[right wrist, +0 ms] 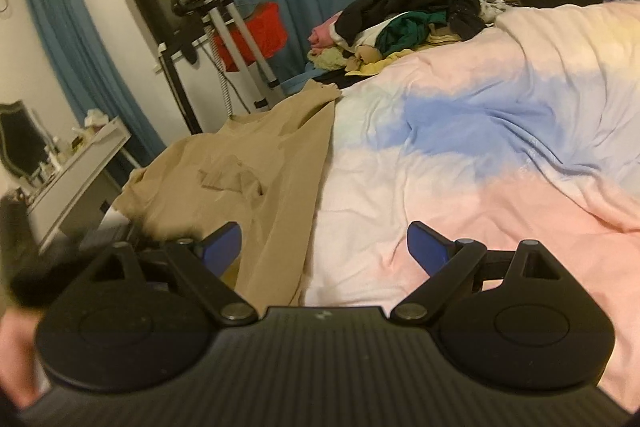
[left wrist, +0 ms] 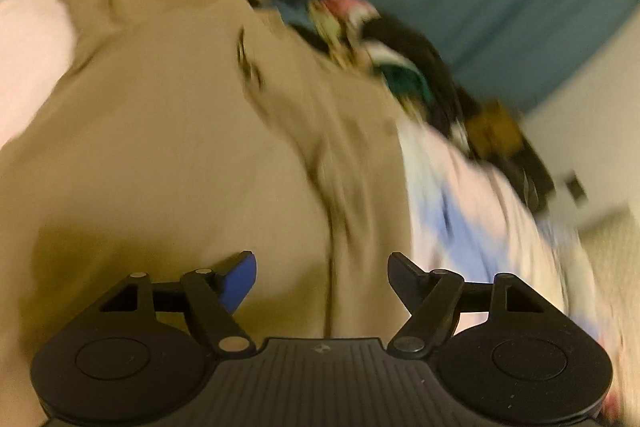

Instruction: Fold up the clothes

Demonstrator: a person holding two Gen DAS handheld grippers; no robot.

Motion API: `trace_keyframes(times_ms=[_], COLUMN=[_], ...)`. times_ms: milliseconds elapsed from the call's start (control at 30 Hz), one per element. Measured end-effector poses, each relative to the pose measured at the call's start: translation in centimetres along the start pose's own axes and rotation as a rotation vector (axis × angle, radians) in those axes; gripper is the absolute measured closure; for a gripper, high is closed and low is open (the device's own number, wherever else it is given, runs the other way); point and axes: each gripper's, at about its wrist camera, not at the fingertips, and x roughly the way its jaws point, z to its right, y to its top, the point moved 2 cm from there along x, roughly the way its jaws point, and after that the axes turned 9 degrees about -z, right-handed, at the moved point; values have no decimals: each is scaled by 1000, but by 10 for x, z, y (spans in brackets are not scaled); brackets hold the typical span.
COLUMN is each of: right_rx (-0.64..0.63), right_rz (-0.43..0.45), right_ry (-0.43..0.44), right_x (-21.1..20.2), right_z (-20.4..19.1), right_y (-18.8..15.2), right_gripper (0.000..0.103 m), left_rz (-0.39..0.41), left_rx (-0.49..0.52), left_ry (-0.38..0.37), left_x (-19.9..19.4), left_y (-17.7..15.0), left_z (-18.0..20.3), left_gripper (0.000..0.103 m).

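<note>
A tan garment [left wrist: 168, 147] lies spread on the bed and fills most of the blurred left wrist view. My left gripper [left wrist: 322, 267] is open and empty, close above it. In the right wrist view the same tan garment [right wrist: 248, 163] lies along the bed's left edge, with a crumpled fold near its middle. My right gripper [right wrist: 324, 247] is open and empty, hovering over the garment's right edge where it meets the bedspread.
The pastel pink, blue and white bedspread [right wrist: 500, 147] covers the bed. A pile of mixed clothes [right wrist: 400, 23] sits at the far edge, also in the left wrist view [left wrist: 400, 67]. A garment steamer stand [right wrist: 224, 27], a red box [right wrist: 256, 31] and a white dresser [right wrist: 80, 163] stand left of the bed.
</note>
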Motion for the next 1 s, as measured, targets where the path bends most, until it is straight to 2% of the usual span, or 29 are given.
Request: trace_keyframes(times_ms=[100,200,233,300,333,400,500,533,600,633,700,767,800,900,1000], right_rx=[16,22,21,25,28,46,76,82,82,79,71,58,48,17,-15], right_rz=[4,-4,-8,-12,-15,-15,-3,3,16,21,28,34,42,63,85], right_ry=[-7,-2,1,5,7,8,4,0,-10,-13,-16,-14,-11,-1,9], right_x=[15,33,39,49,54,60,65,65,65,65,65,62,59,50,41], right_z=[6,12,13,16,18,22,28,30,31,31,30,28,26,18,11], right_y=[2,3,4,5,5,6,9,10,12,12,12,12,12,13,13], right_gripper=[12,12,12,12,12,12,12,12,12,12,12,12,12,12,12], left_rz=[80,153,159,167,164,210,286,289,241,215,209,209,209,209,218], left_rx=[-46,-66,-55,-29,3,89,242,277,279,260,239,271,296,372,427], left_ry=[39,80,81,81,78,116,271,315,329,312,279,264,262,255,249], left_x=[39,74,79,90,90,88,89,93,102,103,96,78,65,27,-18], left_y=[34,60,64,72,77,91,111,116,122,122,116,104,93,62,25], left_z=[1,5,7,13,17,32,49,51,48,45,43,43,45,51,61], left_gripper=[29,37,50,97,99,99,99,99,98,96,88,58,47,40,24])
